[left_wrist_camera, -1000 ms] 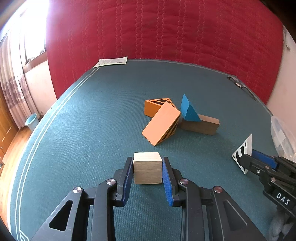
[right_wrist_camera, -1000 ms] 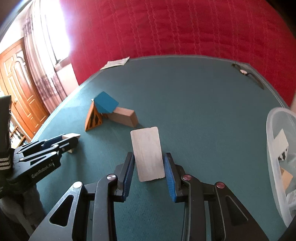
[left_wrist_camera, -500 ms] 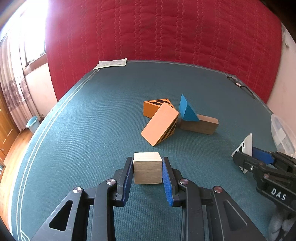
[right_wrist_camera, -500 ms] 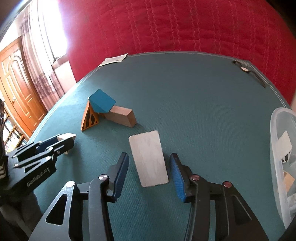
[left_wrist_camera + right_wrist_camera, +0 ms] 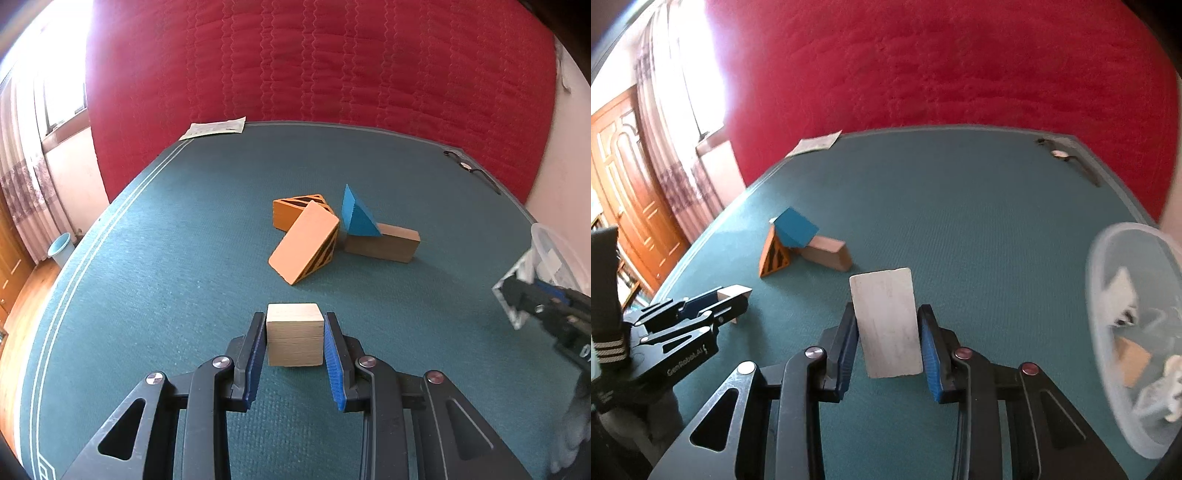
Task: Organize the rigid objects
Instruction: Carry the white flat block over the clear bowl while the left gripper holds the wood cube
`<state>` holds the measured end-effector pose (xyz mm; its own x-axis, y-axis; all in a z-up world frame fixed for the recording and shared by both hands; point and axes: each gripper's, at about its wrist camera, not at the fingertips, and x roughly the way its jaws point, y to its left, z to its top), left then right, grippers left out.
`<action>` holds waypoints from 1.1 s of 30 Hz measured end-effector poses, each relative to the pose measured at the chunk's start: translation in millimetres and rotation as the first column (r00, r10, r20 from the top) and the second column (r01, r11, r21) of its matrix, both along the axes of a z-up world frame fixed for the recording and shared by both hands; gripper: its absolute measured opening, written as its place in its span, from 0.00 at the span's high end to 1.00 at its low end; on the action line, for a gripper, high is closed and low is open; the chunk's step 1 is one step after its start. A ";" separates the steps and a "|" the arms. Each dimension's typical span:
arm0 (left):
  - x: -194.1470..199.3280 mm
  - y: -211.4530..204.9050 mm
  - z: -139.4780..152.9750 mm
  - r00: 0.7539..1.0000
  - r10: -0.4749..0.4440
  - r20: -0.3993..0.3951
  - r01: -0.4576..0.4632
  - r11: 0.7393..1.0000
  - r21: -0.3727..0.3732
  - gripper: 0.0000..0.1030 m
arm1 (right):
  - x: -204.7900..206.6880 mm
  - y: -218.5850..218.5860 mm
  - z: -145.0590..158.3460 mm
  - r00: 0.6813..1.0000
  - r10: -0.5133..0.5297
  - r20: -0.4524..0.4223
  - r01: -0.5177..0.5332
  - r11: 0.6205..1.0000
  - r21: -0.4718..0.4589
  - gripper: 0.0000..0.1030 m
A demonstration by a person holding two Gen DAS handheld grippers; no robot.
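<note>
Nearest us, our left claw [image 5: 294, 341] pinches a plain wooden cube [image 5: 294, 339] just above the green bench [image 5: 147, 258], while our right claw [image 5: 888, 336] pinches a white wedge block [image 5: 886, 326]. We judge both are mid-carry; next comes dropping them into the clear plastic tub [image 5: 1108, 295] at right. Farther off lie the orange striped wedge [image 5: 304, 242], blue wedge [image 5: 356, 218] and brown block [image 5: 384, 245]; the left claw reads "GenRobot.AI".
</note>
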<state>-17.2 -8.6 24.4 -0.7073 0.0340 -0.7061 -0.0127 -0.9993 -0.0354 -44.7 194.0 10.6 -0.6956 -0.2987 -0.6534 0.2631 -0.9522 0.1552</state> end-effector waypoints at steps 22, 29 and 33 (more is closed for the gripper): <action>8.3 43.7 23.6 0.997 -0.066 -0.041 0.066 0.998 0.016 0.69 | 30.3 168.2 31.0 0.890 -0.450 -0.076 0.447 0.893 -0.045 0.68; 11.6 67.3 32.6 0.993 -0.103 -0.060 0.104 0.995 0.010 0.69 | 33.6 200.4 26.1 0.862 -0.503 -0.069 0.500 0.865 -0.049 0.68; 13.0 80.2 35.4 0.990 -0.128 -0.065 0.128 0.992 0.000 0.69 | 37.6 213.5 25.2 0.853 -0.517 -0.071 0.513 0.856 -0.060 0.68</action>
